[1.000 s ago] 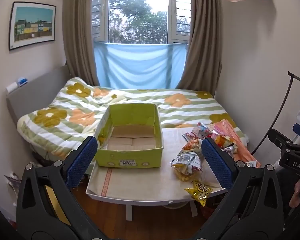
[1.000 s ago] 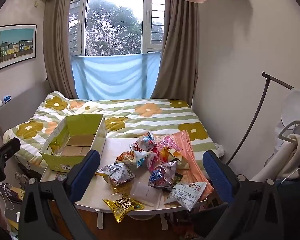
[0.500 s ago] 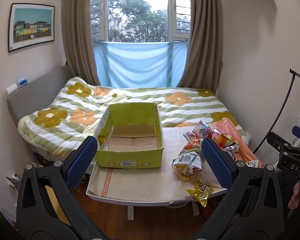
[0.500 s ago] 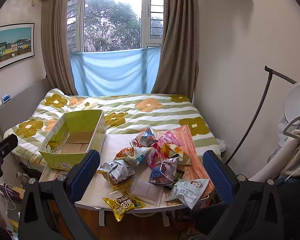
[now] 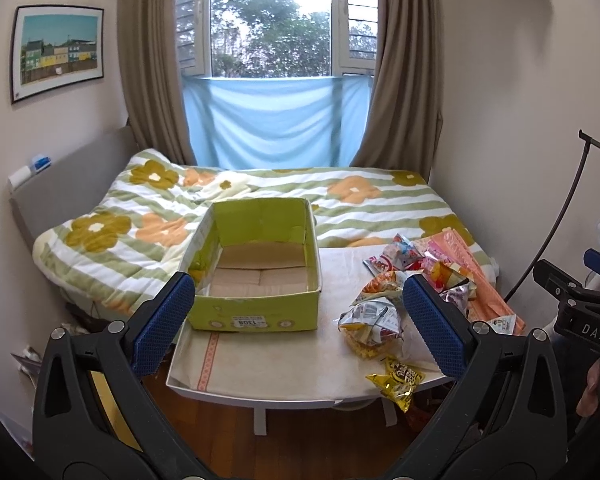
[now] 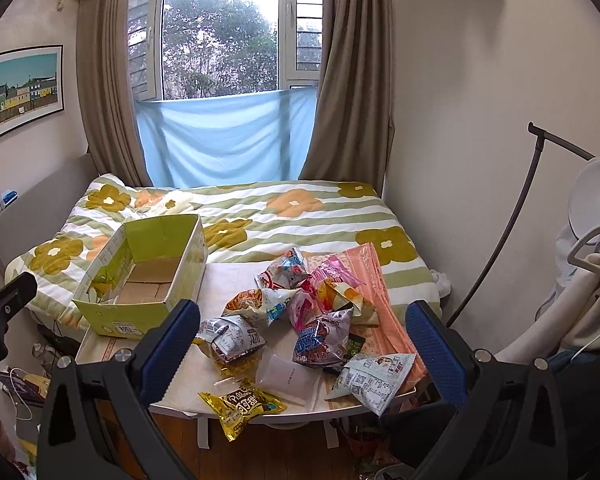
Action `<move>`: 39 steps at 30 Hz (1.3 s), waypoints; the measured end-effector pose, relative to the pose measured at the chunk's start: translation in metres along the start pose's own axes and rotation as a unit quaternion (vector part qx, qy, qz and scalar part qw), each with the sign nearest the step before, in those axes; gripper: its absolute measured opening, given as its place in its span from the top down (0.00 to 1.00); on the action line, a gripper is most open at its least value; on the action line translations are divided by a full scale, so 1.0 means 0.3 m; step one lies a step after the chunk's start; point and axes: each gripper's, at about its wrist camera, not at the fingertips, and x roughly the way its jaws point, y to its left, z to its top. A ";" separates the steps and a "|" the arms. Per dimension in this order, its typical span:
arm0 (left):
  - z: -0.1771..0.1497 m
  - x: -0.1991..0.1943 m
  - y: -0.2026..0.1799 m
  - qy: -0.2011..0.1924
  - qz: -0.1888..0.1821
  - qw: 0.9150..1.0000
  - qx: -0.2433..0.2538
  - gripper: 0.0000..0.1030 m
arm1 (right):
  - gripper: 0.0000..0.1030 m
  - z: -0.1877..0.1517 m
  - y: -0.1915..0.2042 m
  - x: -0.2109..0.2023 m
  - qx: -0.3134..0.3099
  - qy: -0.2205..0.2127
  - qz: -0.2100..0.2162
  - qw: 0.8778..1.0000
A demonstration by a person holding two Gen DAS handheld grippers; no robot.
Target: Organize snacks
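View barely shifted from a second ago, snack packets [image 6: 300, 320] still heaped on the white table [image 5: 260, 364] right of the empty green cardboard box [image 5: 256, 268], left gripper [image 5: 296, 320] and right gripper [image 6: 304, 344] both level, spread wide, holding nothing, well short of the table.

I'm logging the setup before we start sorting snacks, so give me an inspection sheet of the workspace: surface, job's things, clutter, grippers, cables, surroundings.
Surface: white table at the foot of the bed, pale cloth over it.
Job's things: green cardboard box on the table's left side, open, nothing inside; snack bags heaped on the right; yellow snack bag overhanging the near edge.
Clutter: pink striped cloth under the heap.
Grippers: left gripper and right gripper both open, holding nothing, short of the table.
Cables: white cable on the floor, left of the table.
Surroundings: flowered bed, curtained window, framed picture.
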 end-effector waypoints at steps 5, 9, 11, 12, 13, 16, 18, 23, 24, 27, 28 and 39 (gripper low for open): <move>-0.003 0.000 -0.005 0.003 -0.002 1.000 -0.002 0.00 | 0.00 -0.002 -0.004 0.002 -0.001 0.004 -0.001 1.000; -0.007 0.005 -0.010 0.007 -0.002 1.000 -0.003 0.00 | 0.00 -0.002 -0.005 0.004 -0.001 0.005 0.001 1.000; -0.007 0.005 -0.009 0.007 -0.002 1.000 -0.003 0.00 | 0.00 -0.002 -0.007 0.005 0.000 0.005 0.002 1.000; -0.007 0.005 -0.009 0.007 -0.003 1.000 -0.003 0.00 | 0.00 -0.001 -0.003 0.005 0.000 0.006 0.001 1.000; -0.007 0.005 -0.009 0.007 -0.003 1.000 -0.003 0.00 | 0.00 -0.002 -0.004 0.005 0.000 0.007 0.001 1.000; -0.007 0.005 -0.009 0.007 -0.002 1.000 -0.003 0.00 | 0.00 -0.004 -0.006 0.008 0.000 0.007 0.001 1.000; -0.011 0.007 -0.011 0.009 -0.004 1.000 -0.004 0.00 | 0.00 -0.003 -0.005 0.008 0.000 0.008 0.002 1.000; -0.016 0.005 -0.018 0.009 -0.002 1.000 -0.004 0.00 | 0.00 -0.004 -0.007 0.008 0.001 0.009 0.005 1.000; -0.016 0.005 -0.018 0.009 -0.002 1.000 -0.004 0.00 | 0.00 -0.005 -0.010 0.009 0.001 0.010 0.005 1.000; -0.016 0.003 -0.014 0.011 -0.002 1.000 -0.004 0.00 | 0.00 -0.005 -0.010 0.007 0.000 0.009 0.006 1.000; -0.017 0.002 -0.013 0.012 -0.002 1.000 -0.004 0.00 | 0.00 -0.005 -0.010 0.005 0.000 0.008 0.006 1.000; -0.018 0.001 -0.009 0.013 -0.002 1.000 -0.006 0.00 | 0.00 -0.001 -0.009 0.000 0.000 0.007 0.006 1.000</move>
